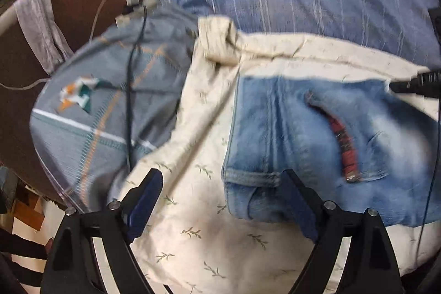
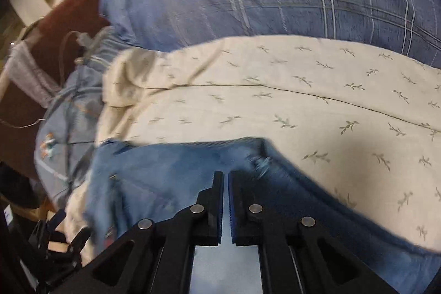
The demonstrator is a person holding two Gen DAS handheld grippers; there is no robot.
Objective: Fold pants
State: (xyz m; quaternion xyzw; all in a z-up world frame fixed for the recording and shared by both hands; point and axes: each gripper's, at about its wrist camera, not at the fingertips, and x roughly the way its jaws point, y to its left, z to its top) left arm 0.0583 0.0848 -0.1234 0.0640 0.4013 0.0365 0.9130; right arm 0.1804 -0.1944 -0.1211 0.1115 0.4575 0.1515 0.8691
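One faded blue jeans [image 1: 317, 134], bunched, red-lined rip showing

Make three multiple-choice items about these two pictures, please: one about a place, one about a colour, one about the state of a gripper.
1. On what do the jeans lie?
A. a cream sheet with a leaf print
B. a wooden floor
C. a glass table

2. What colour is the patch in the tear of the jeans?
A. green
B. red
C. yellow

3. How do the jaws of the left gripper stand?
A. pressed together
B. wide apart
C. out of sight

Answers: 1 A, the cream sheet shows around the denim on several sides. 2 B, the red patch fills the slit. 3 B, a broad gap separates the two fingers, while the right gripper is nearly shut.
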